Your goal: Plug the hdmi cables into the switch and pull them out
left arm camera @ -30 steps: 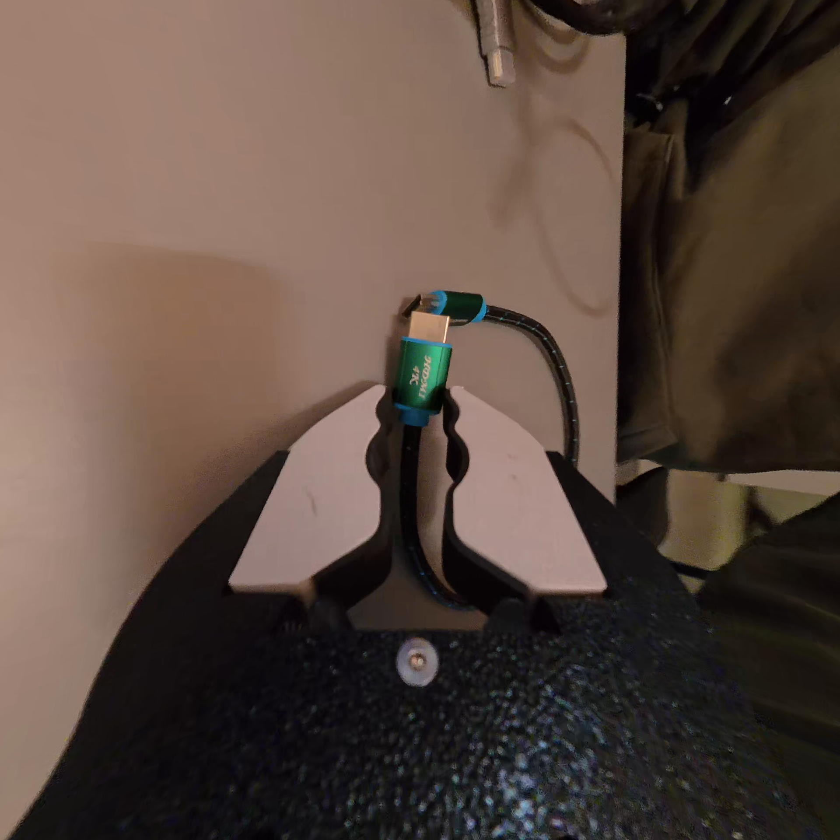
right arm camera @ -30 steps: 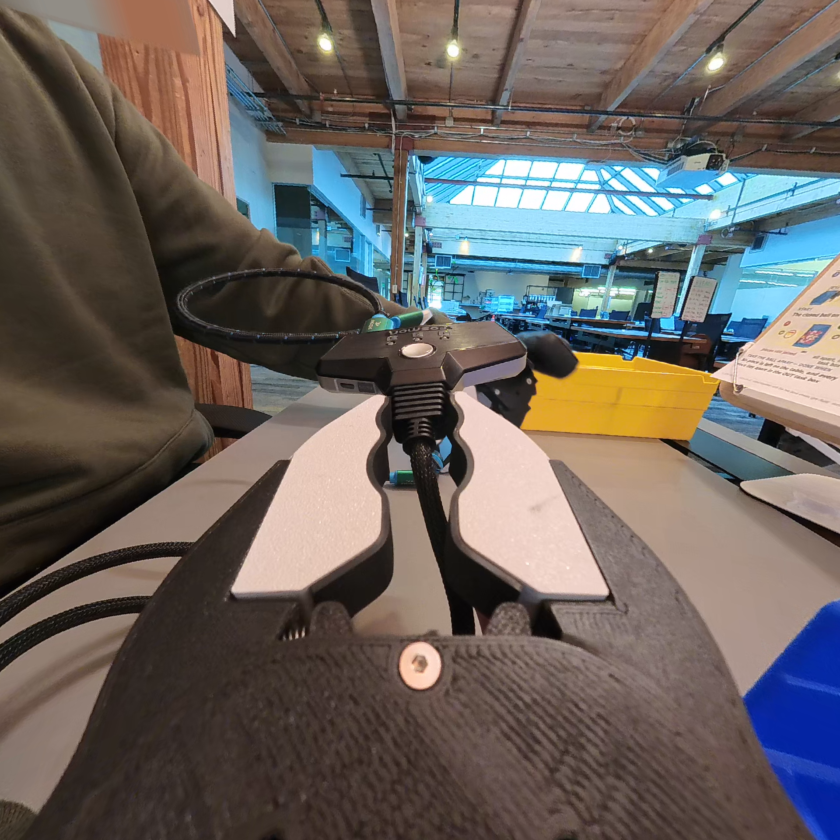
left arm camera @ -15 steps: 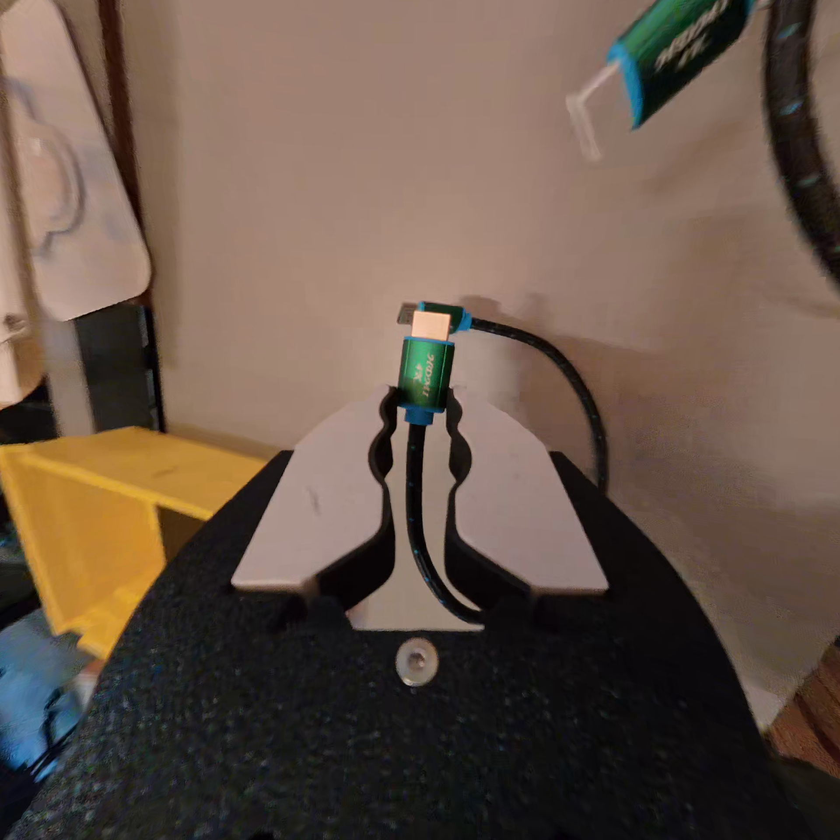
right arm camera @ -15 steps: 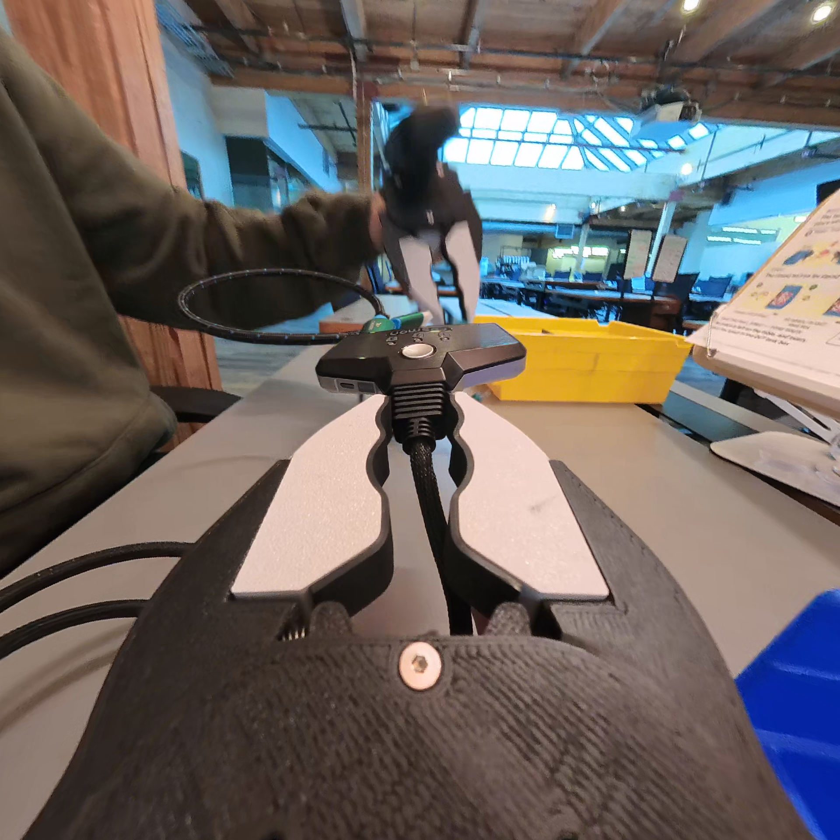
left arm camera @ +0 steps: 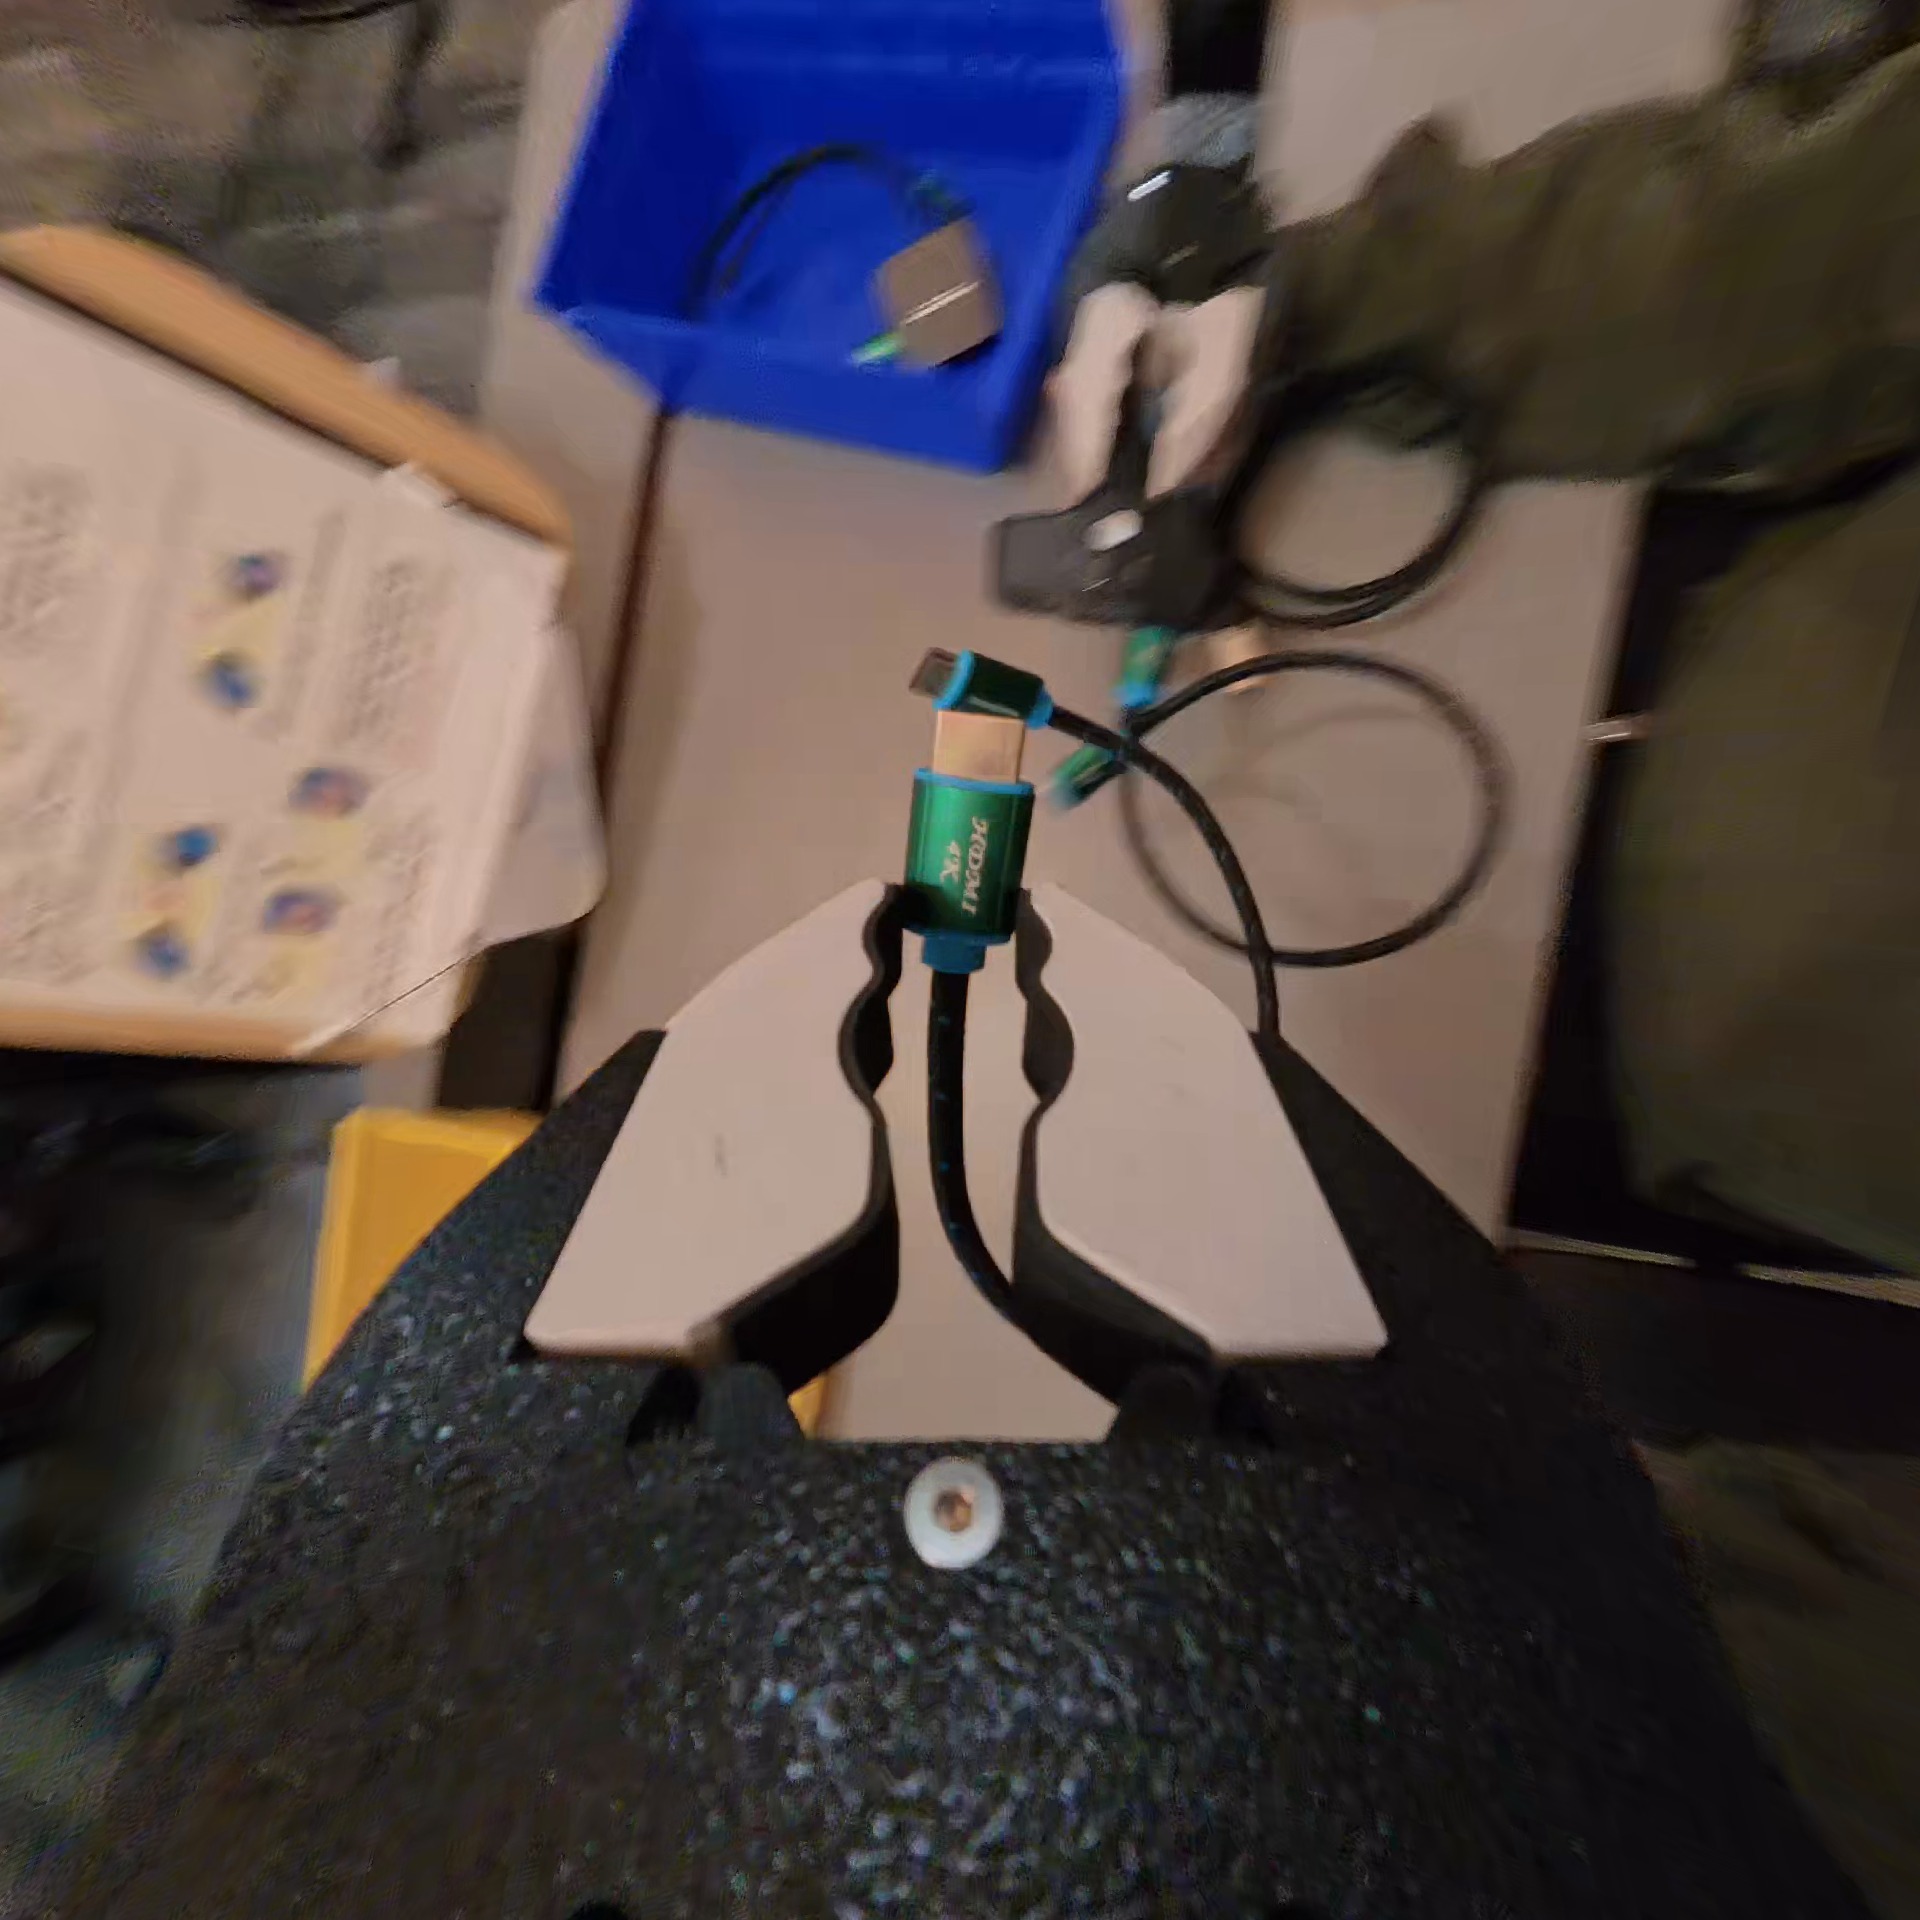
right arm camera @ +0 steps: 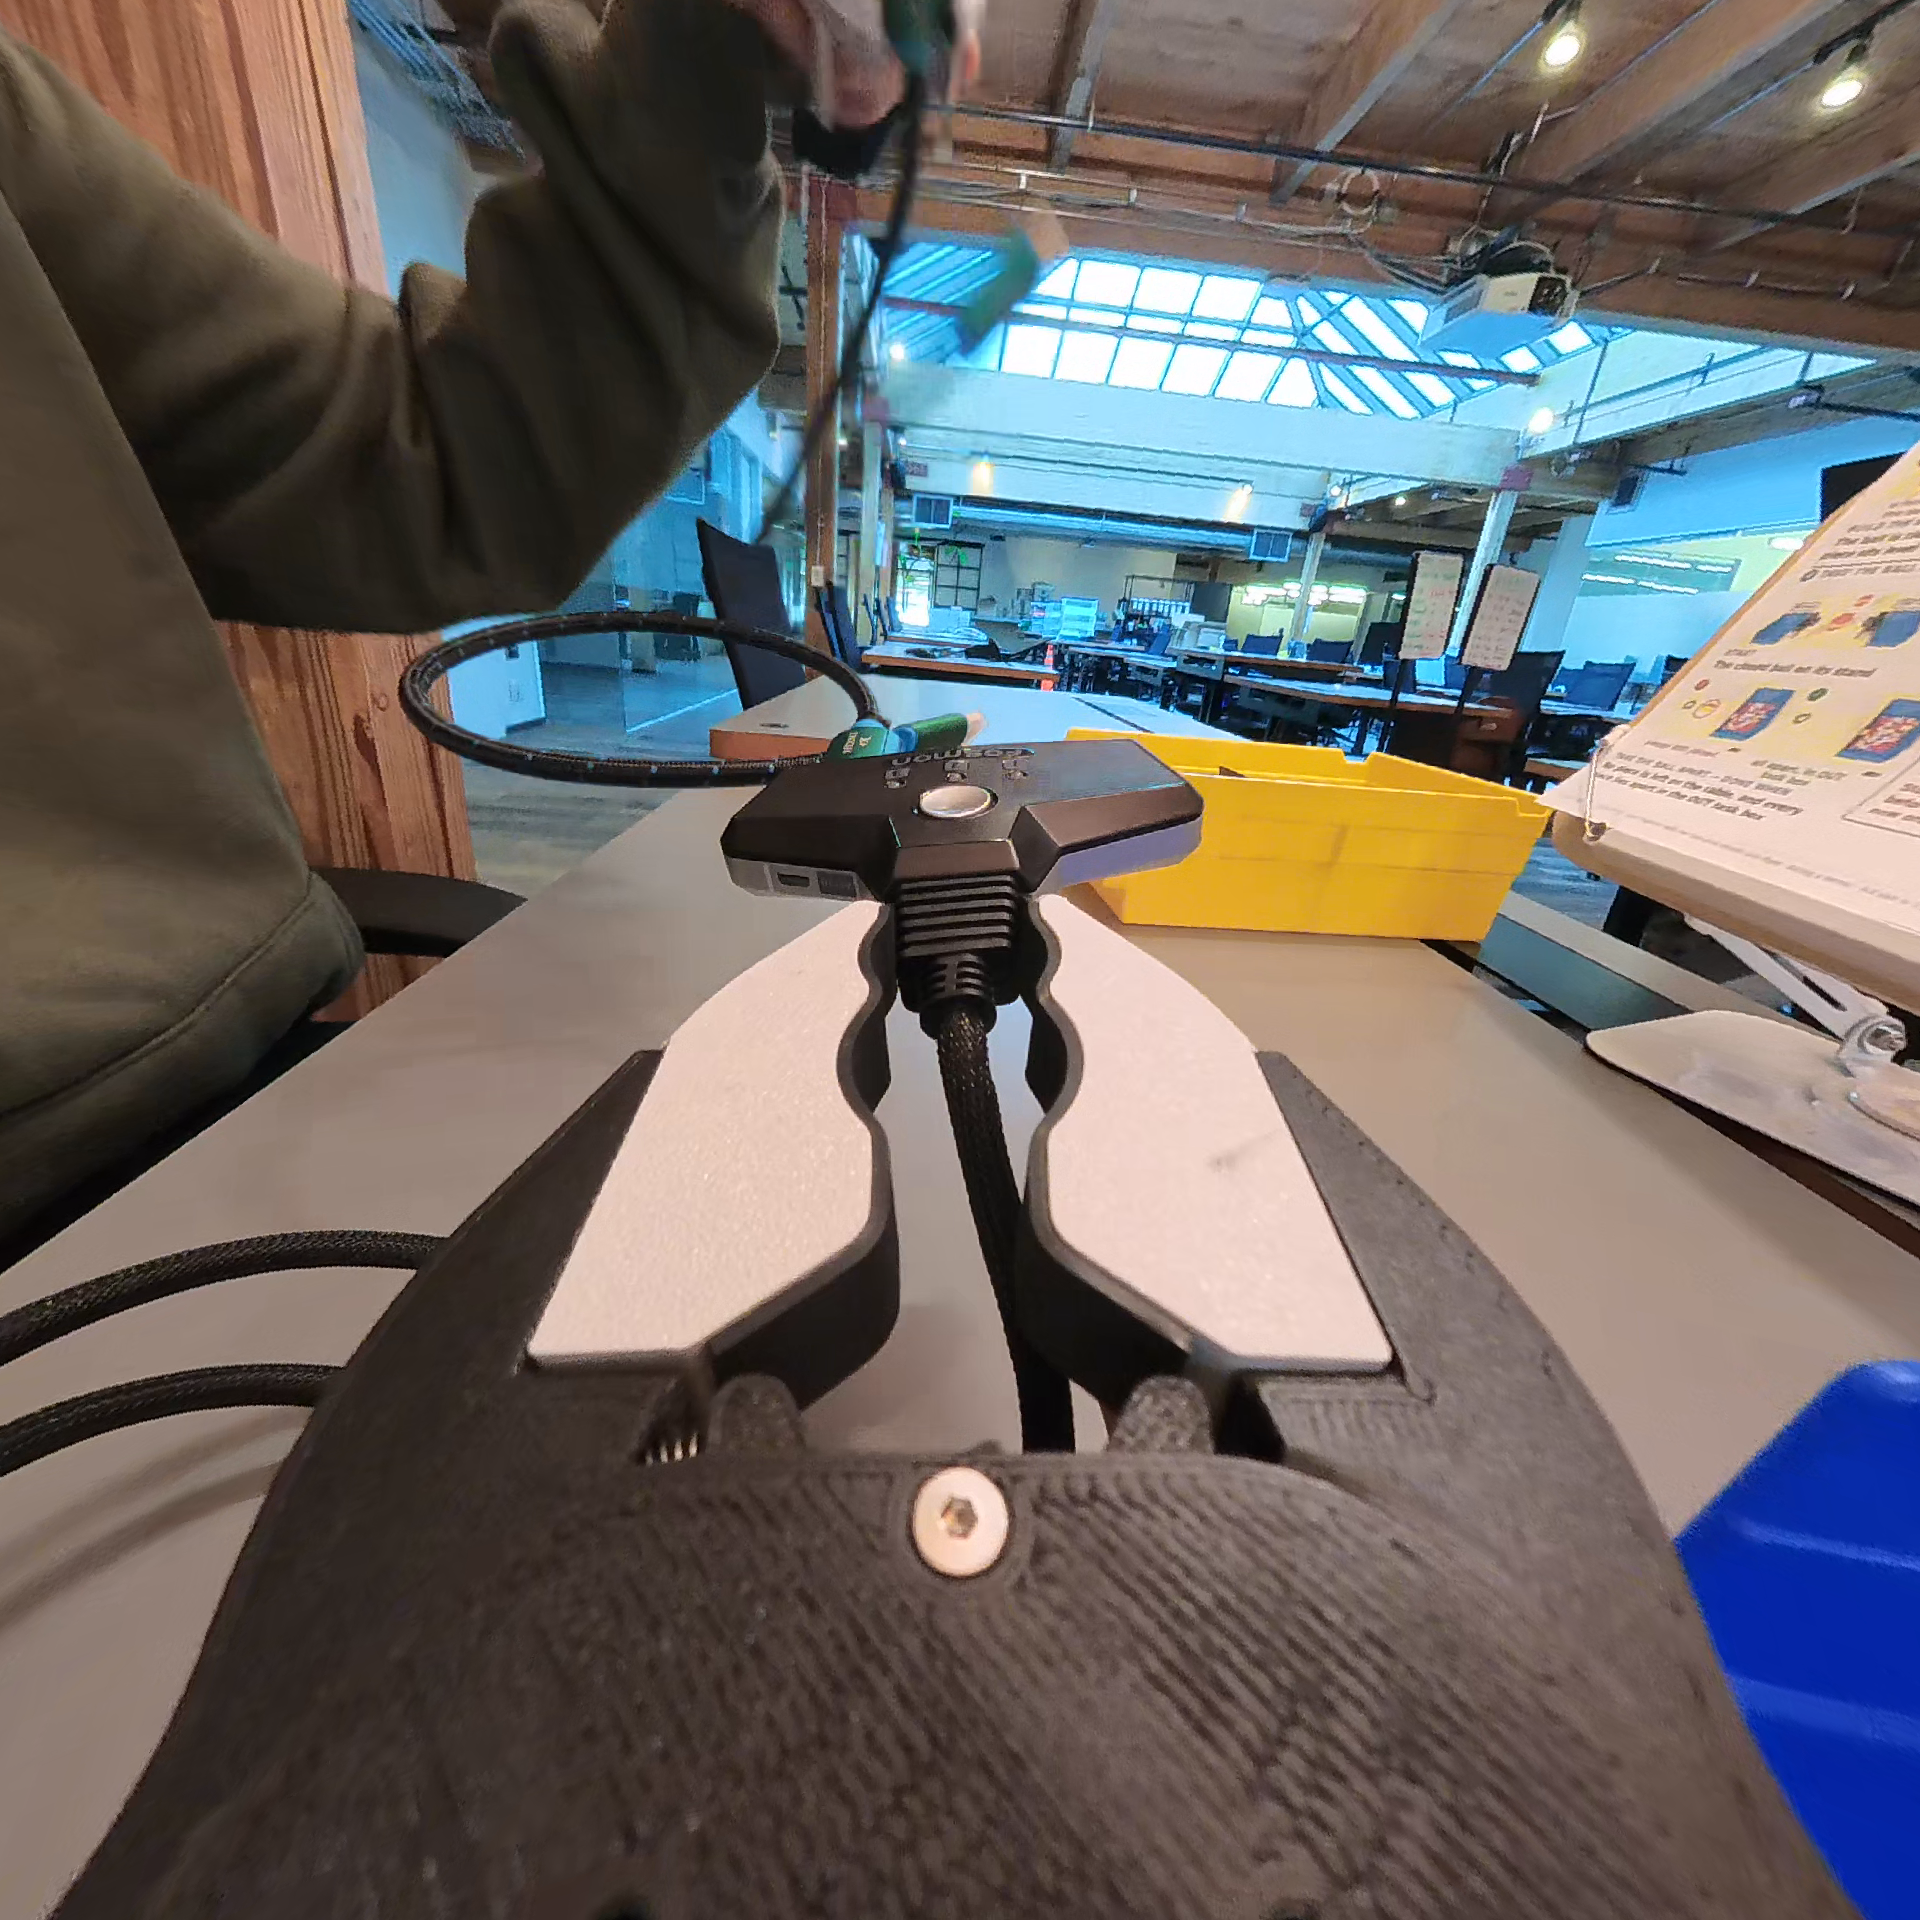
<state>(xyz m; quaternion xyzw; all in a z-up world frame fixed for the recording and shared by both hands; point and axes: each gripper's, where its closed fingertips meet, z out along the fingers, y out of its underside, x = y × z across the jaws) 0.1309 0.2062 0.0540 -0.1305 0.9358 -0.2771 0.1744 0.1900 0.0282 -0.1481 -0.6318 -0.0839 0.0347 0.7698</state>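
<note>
HDMI cables are the business here, and one of them is off the table: the left gripper (left arm camera: 961, 914), going from the left side, is clamped on a green HDMI plug (left arm camera: 964, 862) at its rear collar, gold tip pointing forward and free of any port, with the braided cable (left arm camera: 961, 1122) trailing back between the fingers and looping round to a second green plug (left arm camera: 982, 691) just behind the tip. That gripper is held high and tipped steeply down over the grey table (left arm camera: 790, 644); its view is smeared by motion. Further right, the right gripper (right arm camera: 956, 956) lies low and level over the table, closed on the ribbed strain relief of the black switch (right arm camera: 961, 821), which it holds just above or on the surface, I cannot tell which. Another green plug (right arm camera: 868, 740) sits at the switch's far edge with a cable loop (right arm camera: 623, 696) beside it. I judge the main risk to be a skewed approach: the plug is gripped far back, so it may pivot and jam at the port, and the dangling end may snag on the loop.
</note>
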